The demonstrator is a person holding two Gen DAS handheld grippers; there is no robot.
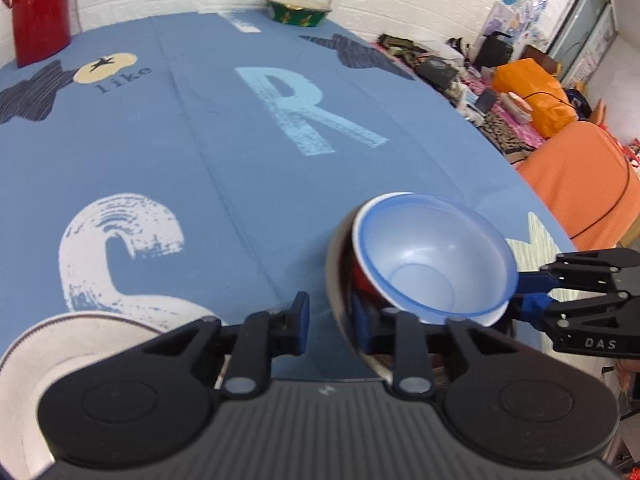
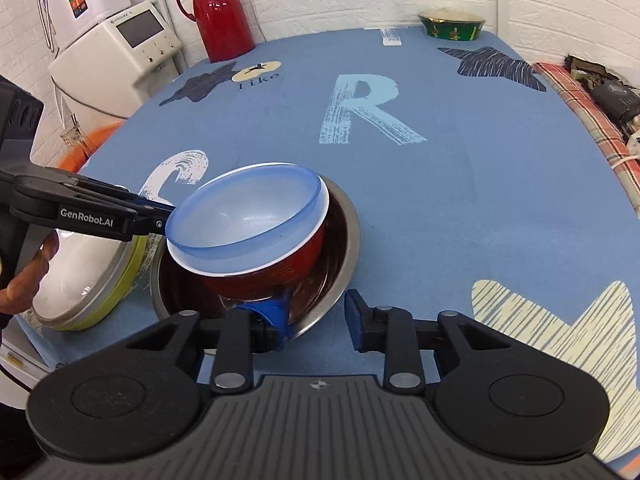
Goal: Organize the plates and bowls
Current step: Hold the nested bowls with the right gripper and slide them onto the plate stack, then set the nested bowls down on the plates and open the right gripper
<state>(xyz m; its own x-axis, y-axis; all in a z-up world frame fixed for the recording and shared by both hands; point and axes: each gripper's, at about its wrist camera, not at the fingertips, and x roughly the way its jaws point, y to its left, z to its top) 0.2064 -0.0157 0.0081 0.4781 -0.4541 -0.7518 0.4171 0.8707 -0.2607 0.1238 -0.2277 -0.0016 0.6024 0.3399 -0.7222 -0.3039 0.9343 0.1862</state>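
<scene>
Nearest, the left gripper (image 1: 334, 330) and right gripper (image 2: 318, 318) both stand wide open, holding nothing. Between them a blue bowl (image 2: 248, 210) sits tilted inside a red bowl (image 2: 272, 268), itself in a metal bowl (image 2: 340, 256) on the blue tablecloth (image 2: 460, 200). Only the right view shows the stacked plates (image 2: 80, 280) fully, beside a hand (image 2: 24, 276). Farthest stand a red jug (image 2: 218, 12) and a green bowl (image 2: 452, 26).

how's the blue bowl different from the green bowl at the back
The blue bowl is plain translucent blue; the green bowl is dark green with gold patterning. The blue bowl sits tilted, nested in a red bowl inside a metal bowl; the green bowl stands level and alone on the tablecloth. The blue bowl lies beside both grippers; the green one is far from them. Both are open side up.
</scene>
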